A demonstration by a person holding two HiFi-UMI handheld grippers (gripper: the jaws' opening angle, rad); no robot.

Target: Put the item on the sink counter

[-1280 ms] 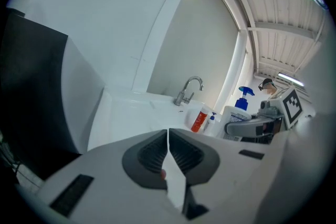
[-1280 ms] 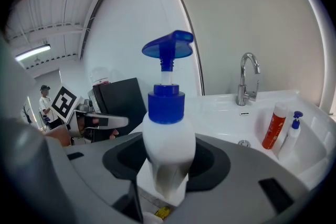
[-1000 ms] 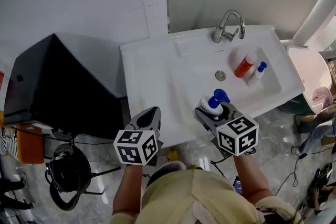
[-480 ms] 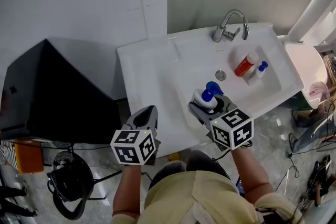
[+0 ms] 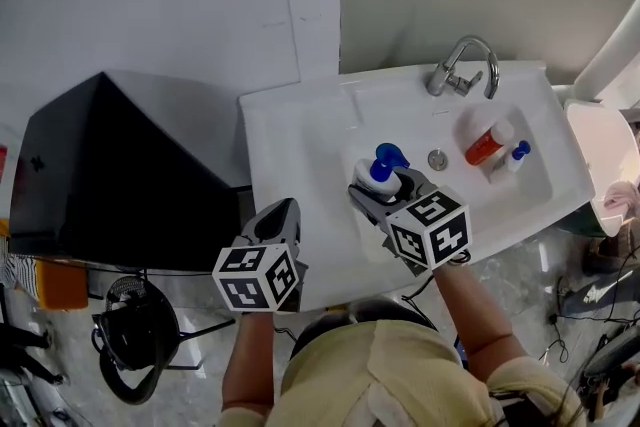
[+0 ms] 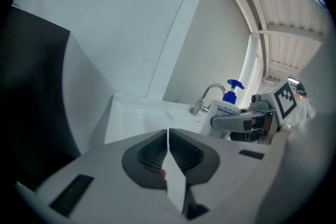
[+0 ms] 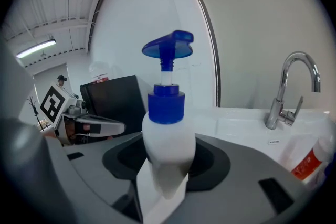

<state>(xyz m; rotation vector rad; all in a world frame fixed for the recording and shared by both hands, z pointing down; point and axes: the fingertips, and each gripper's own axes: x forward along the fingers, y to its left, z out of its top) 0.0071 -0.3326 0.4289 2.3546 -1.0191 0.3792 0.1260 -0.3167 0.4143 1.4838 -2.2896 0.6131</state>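
The right hand-held gripper (image 5: 384,197) is clamping a white pump bottle (image 5: 377,178) with a blue collar and blue pump head. In the right gripper view its jaws (image 7: 164,178) are pressing on the lower body of the bottle (image 7: 164,131), which is standing upright between them with the nozzle pointing right. From the head view, the bottle is hanging over the left edge of the sink basin (image 5: 520,200), right where the basin is meeting the flat white bench (image 5: 290,140) of the sink unit. Whether its base is touching the surface cannot be told.

The left hand-held gripper (image 5: 283,218) is holding nothing. In the left gripper view its jaws (image 6: 168,150) are sitting closed, the ribbed pads meeting along one thin line. It is hovering at the near edge of the bench, to the left of the right gripper and well apart from it.

Inside the basin, a bottle with a red body and white cap (image 5: 486,143) is lying on its side, and a small white bottle with a blue top (image 5: 511,158) is lying just beside it, on its right. The round drain (image 5: 437,158) is showing between these bottles and the held one. A chrome faucet (image 5: 462,70) is arching over the back rim. A large black cabinet (image 5: 110,165) is standing beside the sink unit on its left.
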